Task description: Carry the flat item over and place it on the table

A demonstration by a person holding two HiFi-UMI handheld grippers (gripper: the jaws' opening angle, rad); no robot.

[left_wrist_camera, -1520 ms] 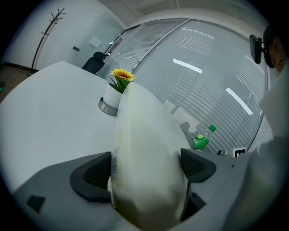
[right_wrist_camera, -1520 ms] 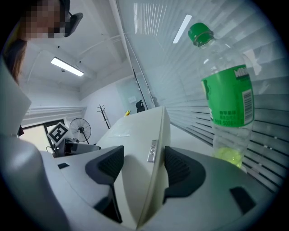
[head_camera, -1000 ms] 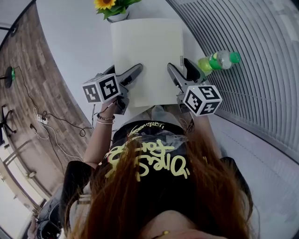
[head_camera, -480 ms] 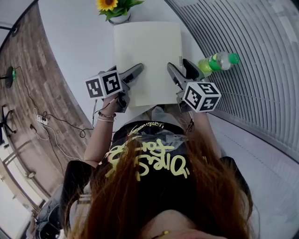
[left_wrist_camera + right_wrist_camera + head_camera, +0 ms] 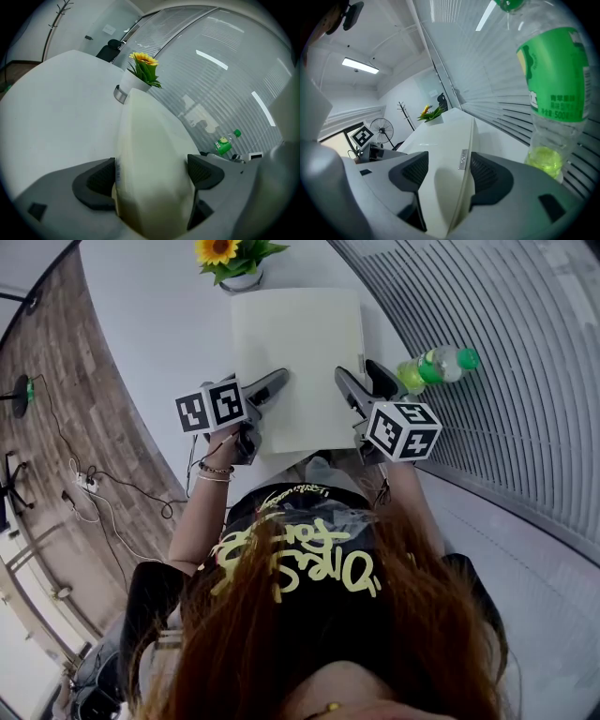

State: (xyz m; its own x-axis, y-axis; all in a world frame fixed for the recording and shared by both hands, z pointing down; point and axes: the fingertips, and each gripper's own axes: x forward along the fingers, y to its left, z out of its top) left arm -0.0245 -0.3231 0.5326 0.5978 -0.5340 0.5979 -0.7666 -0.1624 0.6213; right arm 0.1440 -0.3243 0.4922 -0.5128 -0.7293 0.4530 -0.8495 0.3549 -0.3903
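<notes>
**What the views hide**

In the head view the person's hair [image 5: 309, 615] fills the near half and covers both upper arms and the floor below. The sunflower [image 5: 215, 248] is clipped by the far picture edge. The right tool [image 5: 362, 379] hides part of the base of the green bottle [image 5: 439, 362]. In the right gripper view the bottle's cap runs off the top, and its small label print is too fine to read. In the left gripper view the near end of the flat item [image 5: 154, 201] is blurred, is cut by the bottom edge, and masks the inner pads of the left tool [image 5: 151, 161].

bottle label [image 5: 553, 75]: number 500, small print beside it too blurry to read | hat [image 5: 300, 563]: yellow scribble letters, cannot be read
</notes>
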